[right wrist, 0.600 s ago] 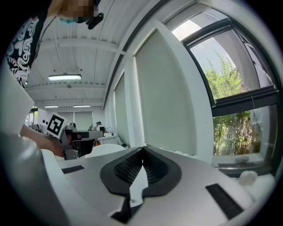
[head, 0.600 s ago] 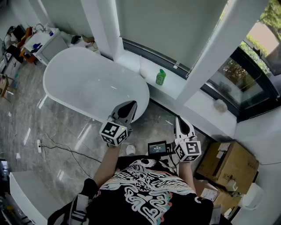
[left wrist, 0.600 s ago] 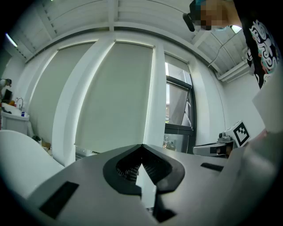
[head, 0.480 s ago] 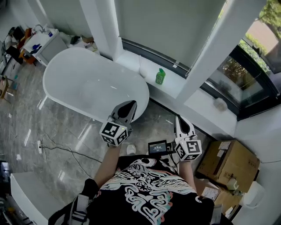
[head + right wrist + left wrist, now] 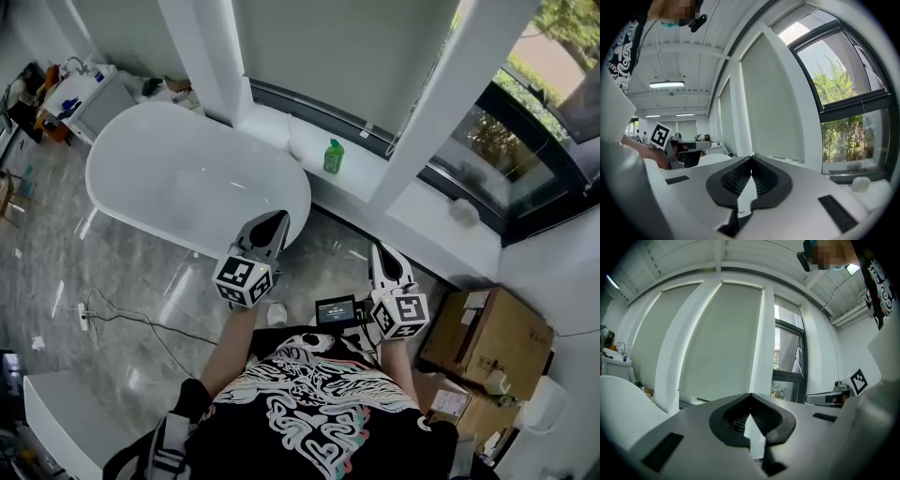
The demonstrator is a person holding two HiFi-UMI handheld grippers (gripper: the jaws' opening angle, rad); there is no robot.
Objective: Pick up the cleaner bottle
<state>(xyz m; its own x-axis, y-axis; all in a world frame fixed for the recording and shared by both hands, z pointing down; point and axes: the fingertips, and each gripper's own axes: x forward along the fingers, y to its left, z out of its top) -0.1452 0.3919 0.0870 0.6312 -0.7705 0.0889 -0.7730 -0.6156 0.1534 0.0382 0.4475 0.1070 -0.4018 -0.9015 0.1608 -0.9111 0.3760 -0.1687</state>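
Observation:
A small green cleaner bottle (image 5: 332,157) stands upright on the white window ledge (image 5: 375,187), seen in the head view beyond the bathtub's right end. My left gripper (image 5: 277,219) is shut and empty, held over the tub's near rim, well short of the bottle. My right gripper (image 5: 382,253) is also shut and empty, above the floor to the right and nearer to me. In the left gripper view the left gripper (image 5: 750,396) has its jaws together; in the right gripper view the right gripper (image 5: 751,160) likewise. The bottle shows in neither gripper view.
A white oval bathtub (image 5: 187,187) fills the left middle. A white pillar (image 5: 441,103) rises right of the bottle. Cardboard boxes (image 5: 487,337) sit at the right. A cable (image 5: 141,319) trails over the marble floor; a cluttered white cabinet (image 5: 80,94) stands far left.
The head view has shifted a little, so the tub, ledge and bottle sit slightly higher and more to the left. Both grippers stay shut in about the same place.

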